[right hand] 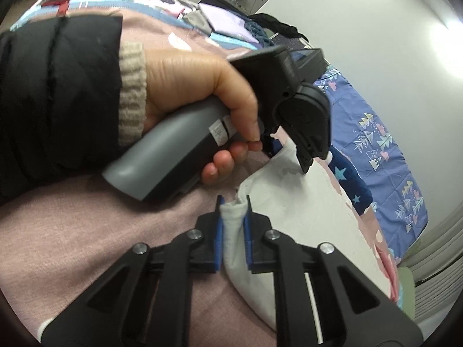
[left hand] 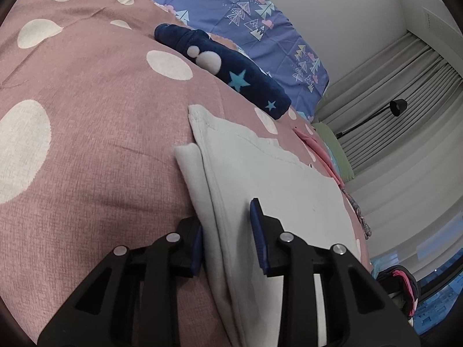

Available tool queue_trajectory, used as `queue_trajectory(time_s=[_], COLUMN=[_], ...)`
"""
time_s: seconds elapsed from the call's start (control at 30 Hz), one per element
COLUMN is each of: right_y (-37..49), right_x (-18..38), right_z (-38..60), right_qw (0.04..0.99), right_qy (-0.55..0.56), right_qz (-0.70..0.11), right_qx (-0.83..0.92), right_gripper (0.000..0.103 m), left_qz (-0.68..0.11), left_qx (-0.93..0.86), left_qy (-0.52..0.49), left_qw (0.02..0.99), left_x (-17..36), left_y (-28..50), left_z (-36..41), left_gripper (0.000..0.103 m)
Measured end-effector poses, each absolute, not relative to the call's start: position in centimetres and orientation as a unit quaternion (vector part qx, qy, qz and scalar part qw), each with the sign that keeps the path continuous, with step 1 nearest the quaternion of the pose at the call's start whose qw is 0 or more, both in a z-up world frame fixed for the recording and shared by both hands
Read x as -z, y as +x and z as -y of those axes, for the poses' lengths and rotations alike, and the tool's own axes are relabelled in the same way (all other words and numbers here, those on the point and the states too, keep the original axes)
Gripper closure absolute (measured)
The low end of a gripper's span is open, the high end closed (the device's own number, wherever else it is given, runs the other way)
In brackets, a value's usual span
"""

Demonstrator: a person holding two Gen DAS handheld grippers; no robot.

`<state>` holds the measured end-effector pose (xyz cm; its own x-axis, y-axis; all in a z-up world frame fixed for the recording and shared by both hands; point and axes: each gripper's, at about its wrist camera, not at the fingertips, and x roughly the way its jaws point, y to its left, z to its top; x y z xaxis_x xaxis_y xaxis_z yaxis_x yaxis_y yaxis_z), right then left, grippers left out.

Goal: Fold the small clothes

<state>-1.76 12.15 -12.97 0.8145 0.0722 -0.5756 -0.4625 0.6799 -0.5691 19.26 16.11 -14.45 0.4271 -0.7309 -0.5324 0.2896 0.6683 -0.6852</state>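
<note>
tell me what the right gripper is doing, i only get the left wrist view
Observer: The right gripper is shut on a bunched corner of the white garment.
Operator: can you see my side from there
Observer: Yes. The left gripper shows side-on, with its tips down at the garment's far edge.
Operator: who's holding it
Observer: A hand wraps its grey handle, coming out of a black sleeve with a knit cuff.

The person's hand (right hand: 188, 86) comes out of a puffy black jacket sleeve (right hand: 58, 101) with a ribbed cream knit cuff (right hand: 131, 95). Each black plastic gripper (right hand: 233, 225) has blue rubber pads (left hand: 257, 231), round silver screws (right hand: 326, 247) and a smooth grey handle (right hand: 173, 150).
</note>
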Motion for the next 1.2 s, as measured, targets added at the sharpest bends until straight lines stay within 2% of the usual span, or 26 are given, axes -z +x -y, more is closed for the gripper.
queue_trajectory(time_s=[0.2,0.57,0.93,1.2], right_y=[-1.3,-1.6,-2.0,-3.1], right_x=[11.0,6.8,4.7,3.9], right_z=[-10.1,-5.1,1.4,8.8], right_qw=[0.898,0.931,0.947,0.957], right_qy=[-0.303,-0.179,-0.079,-0.011], right_qz=[-0.272,-0.264,-0.261,-0.257], right_qx=[-0.167,-0.176,-0.167,-0.134], right_gripper=[0.094,0.094,0.095,0.095], left_qz=[-0.433,-0.408,-0.405,-0.391], left_qx=[0.298,0.273,0.245,0.260], left_qy=[-0.227,-0.142,-0.114,-0.074], left_qw=[0.820,0.859,0.873,0.880], left_x=[13.7,8.7,5.9,2.9], left_y=[19.4,18.6,18.2,17.6], left_z=[-15.3,-11.6,-8.4,-1.2], left_gripper=[0.093,0.094,0.094,0.096])
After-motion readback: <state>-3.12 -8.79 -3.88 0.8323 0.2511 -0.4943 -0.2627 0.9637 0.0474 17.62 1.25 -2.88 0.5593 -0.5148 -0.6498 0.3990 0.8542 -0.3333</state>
